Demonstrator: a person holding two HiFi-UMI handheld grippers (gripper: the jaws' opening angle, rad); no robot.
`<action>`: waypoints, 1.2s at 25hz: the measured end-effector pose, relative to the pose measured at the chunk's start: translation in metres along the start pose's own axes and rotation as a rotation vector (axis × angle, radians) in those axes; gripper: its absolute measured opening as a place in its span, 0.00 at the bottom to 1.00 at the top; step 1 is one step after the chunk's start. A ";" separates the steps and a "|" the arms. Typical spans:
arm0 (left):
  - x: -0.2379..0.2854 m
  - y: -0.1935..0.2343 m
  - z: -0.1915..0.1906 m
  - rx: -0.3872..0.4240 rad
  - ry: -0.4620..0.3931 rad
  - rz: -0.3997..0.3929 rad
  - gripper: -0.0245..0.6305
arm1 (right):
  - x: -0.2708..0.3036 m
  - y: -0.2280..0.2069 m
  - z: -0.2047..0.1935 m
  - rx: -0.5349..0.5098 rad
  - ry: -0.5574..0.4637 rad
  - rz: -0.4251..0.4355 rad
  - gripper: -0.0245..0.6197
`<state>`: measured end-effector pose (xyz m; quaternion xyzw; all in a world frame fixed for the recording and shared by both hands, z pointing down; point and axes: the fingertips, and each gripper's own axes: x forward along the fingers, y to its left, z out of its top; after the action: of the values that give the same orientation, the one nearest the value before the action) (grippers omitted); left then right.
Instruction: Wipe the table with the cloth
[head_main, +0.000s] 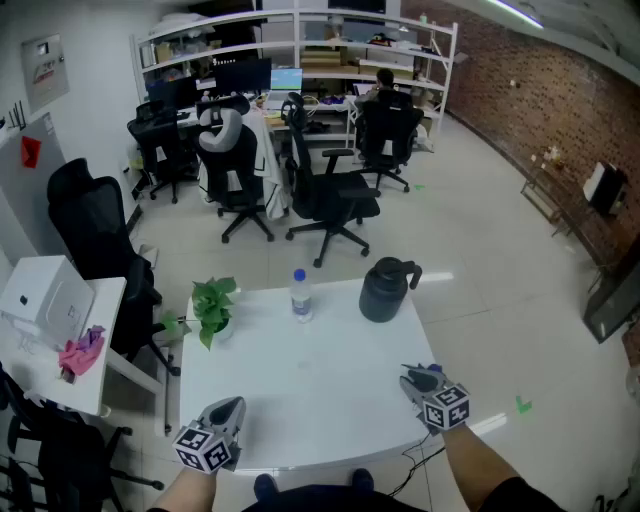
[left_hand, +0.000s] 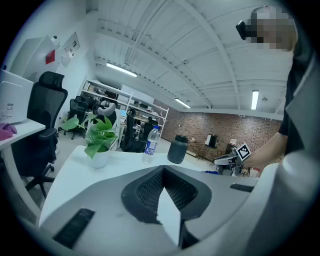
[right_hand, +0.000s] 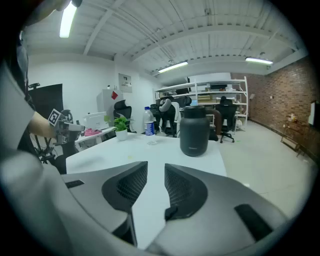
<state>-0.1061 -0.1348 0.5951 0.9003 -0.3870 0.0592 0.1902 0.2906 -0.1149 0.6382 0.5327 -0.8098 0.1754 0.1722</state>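
Right gripper view looks along the right gripper (right_hand: 156, 167), whose two dark ribbed fingers (right_hand: 125, 187) stand a narrow gap apart with only bare white tabletop between them. Left gripper view shows the left gripper (left_hand: 163, 169) with its fingers (left_hand: 150, 190) meeting at the tips and gripping nothing; a white wedge of tabletop shows between their bases. In the head view both grippers sit low over the near edge of the white table (head_main: 300, 400), the left gripper (head_main: 226, 408) toward the near left corner and the right gripper (head_main: 415, 376) toward the near right edge, each tilted a little downward. The cloth (head_main: 82, 352), a crumpled pink one, is in neither grip and not on this table: it lies on a separate white side table (head_main: 35, 385) off to the left, across a gap, well apart from the left fingers and farther again from the right ones. It shows as a pink patch at the left edge of the left gripper view (left_hand: 6, 131) and past the left gripper in the right gripper view (right_hand: 91, 132). A white box (head_main: 45, 298) stands just beside it. Along the far side of the main table stand a potted plant (head_main: 213, 305), a clear water bottle (head_main: 301, 295) and a dark jug (head_main: 383, 290).
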 end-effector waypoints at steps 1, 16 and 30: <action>0.000 -0.001 0.000 -0.001 0.001 0.001 0.04 | -0.004 -0.011 -0.003 0.001 0.011 -0.018 0.26; 0.005 -0.007 -0.002 0.001 0.032 0.000 0.04 | -0.009 -0.108 -0.097 -0.043 0.360 -0.182 0.54; 0.002 0.003 -0.002 -0.005 0.035 0.030 0.04 | 0.016 -0.093 -0.119 -0.118 0.465 -0.076 0.24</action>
<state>-0.1070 -0.1374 0.5980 0.8928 -0.3971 0.0768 0.1982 0.3816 -0.1064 0.7593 0.4971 -0.7366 0.2393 0.3913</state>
